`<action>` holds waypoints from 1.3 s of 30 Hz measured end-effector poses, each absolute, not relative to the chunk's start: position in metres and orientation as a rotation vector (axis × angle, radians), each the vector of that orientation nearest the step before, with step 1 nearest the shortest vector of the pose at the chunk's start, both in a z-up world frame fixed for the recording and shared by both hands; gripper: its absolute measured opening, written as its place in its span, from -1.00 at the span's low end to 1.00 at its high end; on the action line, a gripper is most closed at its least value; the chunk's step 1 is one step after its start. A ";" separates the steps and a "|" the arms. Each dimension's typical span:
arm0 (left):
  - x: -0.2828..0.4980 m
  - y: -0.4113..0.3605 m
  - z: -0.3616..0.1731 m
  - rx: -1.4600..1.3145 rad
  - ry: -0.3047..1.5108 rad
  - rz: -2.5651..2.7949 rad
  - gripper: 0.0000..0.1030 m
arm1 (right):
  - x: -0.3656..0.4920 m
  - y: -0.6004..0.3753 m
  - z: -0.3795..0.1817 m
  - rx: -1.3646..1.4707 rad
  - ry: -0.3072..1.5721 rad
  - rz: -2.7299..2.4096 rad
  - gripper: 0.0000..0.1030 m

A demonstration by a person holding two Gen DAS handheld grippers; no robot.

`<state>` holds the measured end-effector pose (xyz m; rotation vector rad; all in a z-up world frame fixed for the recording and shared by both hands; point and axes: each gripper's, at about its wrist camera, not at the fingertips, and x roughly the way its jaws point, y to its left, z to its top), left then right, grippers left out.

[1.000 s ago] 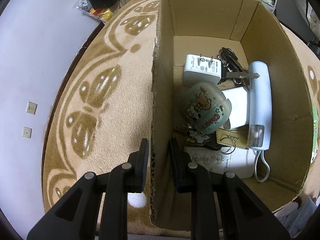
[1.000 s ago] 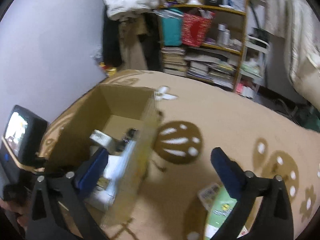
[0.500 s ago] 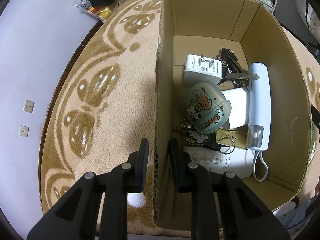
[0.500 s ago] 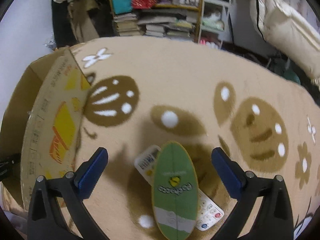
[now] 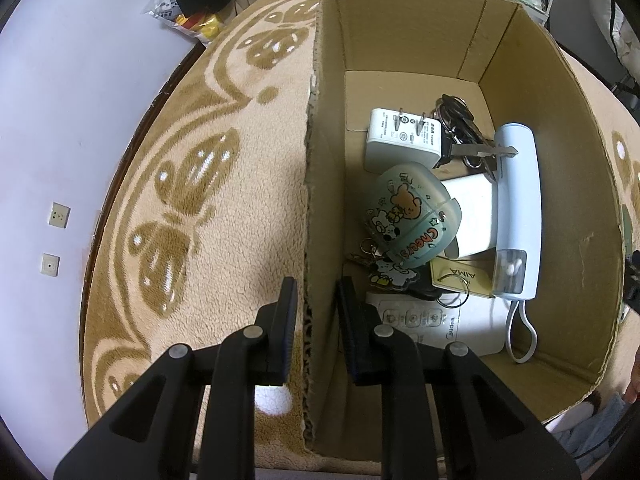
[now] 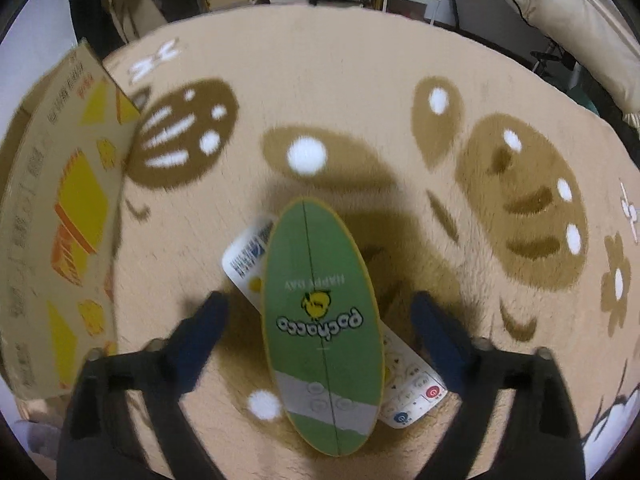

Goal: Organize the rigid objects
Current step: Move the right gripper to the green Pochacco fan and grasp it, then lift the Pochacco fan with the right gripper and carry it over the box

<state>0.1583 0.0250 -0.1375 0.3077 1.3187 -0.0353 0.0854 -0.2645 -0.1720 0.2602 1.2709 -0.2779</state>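
My left gripper [image 5: 314, 312] is clamped on the cardboard box [image 5: 404, 28] wall, one finger on each side. My right gripper [image 6: 320, 328] hangs spread wide over the green oval Pochacco case [image 6: 320, 312], which lies across a white remote [image 6: 412, 392] on the rug, with the box at nine o'clock. Closing low could pinch the remote too or tip the case sideways.
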 end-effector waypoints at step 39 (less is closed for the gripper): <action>0.154 0.016 -0.141 0.365 1.319 -0.026 -0.60 | 0.099 -0.200 -0.047 0.249 0.808 -0.057 0.14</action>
